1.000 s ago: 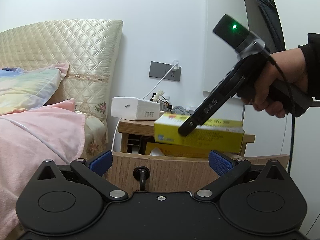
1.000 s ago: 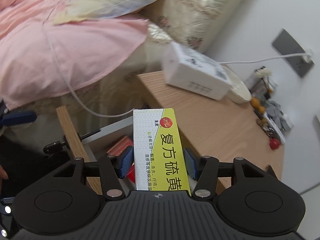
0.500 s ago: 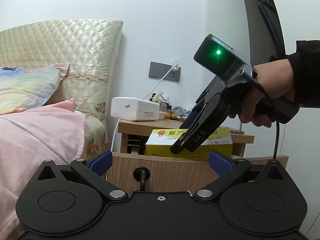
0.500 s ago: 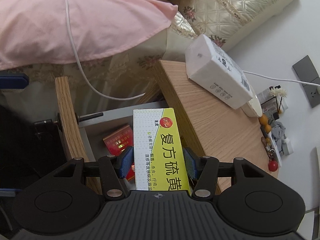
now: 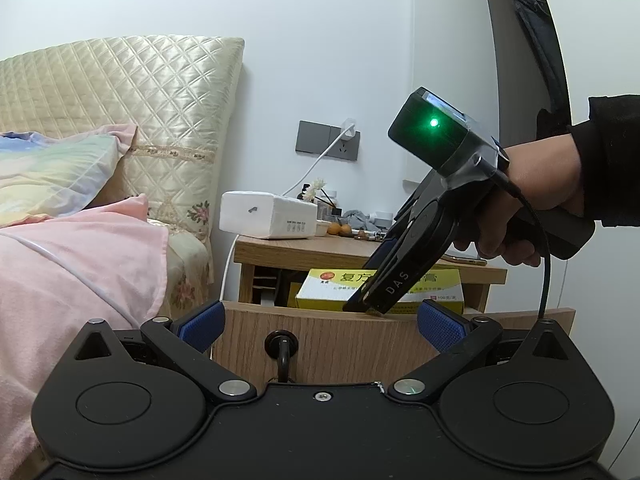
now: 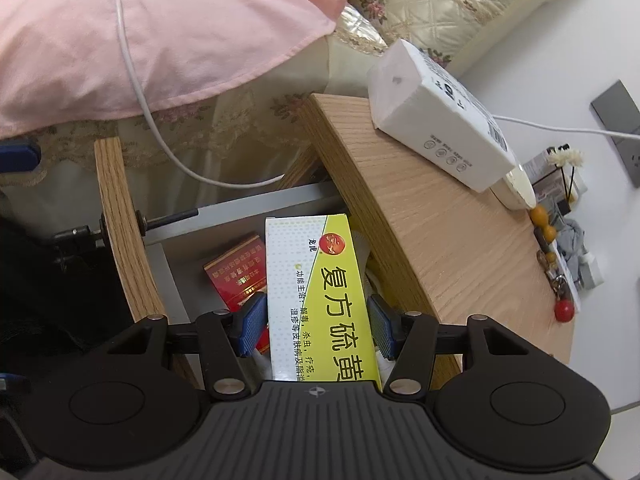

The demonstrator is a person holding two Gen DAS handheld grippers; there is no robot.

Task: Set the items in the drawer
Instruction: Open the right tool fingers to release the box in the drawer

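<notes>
**Yellow-and-white box held over the open drawer**

The box (image 6: 320, 296) was a long carton, white along its left side and yellow-green on its right, printed with large dark Chinese characters and a round red emblem near its far end. In the lower centre of the right wrist view, the right gripper (image 6: 316, 326) pinched it across its width, a blue pad (image 6: 250, 326) pressed to each long side. The box hung inside the mouth of the open drawer (image 6: 120, 232), beside and above a red packet (image 6: 238, 276) on the drawer floor. The edge of the nightstand top (image 6: 436, 240) ran just right of the box. A white tissue pack (image 6: 436, 116) lay at upper right, and a white cable (image 6: 136, 92) crossed the pink bedding (image 6: 160, 32). In the left wrist view, the left gripper (image 5: 320, 326) faced the drawer front with fingers spread wide and empty, the drawer knob (image 5: 282, 342) between them.
</notes>
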